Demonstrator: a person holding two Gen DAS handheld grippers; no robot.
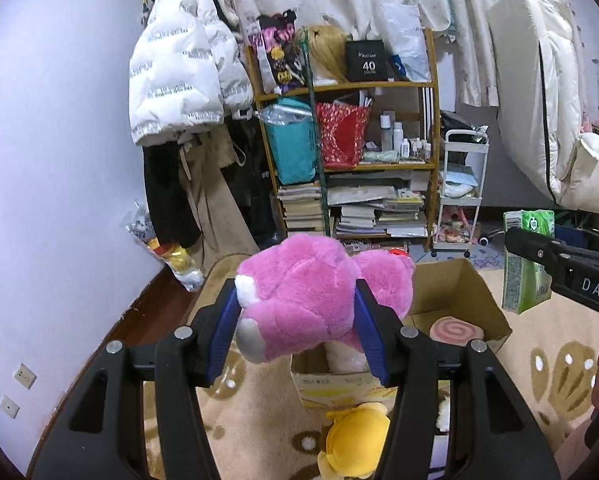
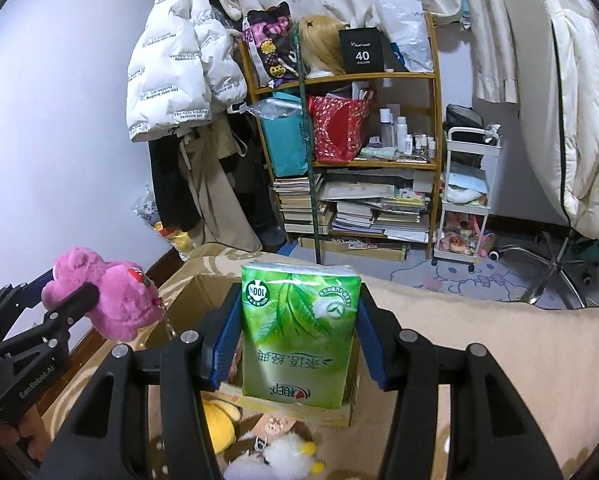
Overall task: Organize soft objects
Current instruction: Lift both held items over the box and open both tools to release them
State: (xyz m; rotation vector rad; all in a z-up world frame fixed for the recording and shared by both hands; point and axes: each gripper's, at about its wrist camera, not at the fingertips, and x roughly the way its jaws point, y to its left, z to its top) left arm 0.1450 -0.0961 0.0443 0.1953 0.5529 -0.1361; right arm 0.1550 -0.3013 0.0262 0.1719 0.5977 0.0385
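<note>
The pink plush bear (image 1: 299, 296) is clamped between the jaws of the left gripper (image 1: 297, 320) and held above the near corner of the open cardboard box (image 1: 459, 292). The grip sits on soft fur only, so the bear could be squeezed out and dropped onto the carpet (image 1: 259, 420) beside the yellow plush (image 1: 357, 440). The green tissue pack (image 2: 297, 328) is clamped upright in the right gripper (image 2: 295, 340), over the box's near edge; it could be snagged on the box wall. Both grippers are angled downward toward the box.
</note>
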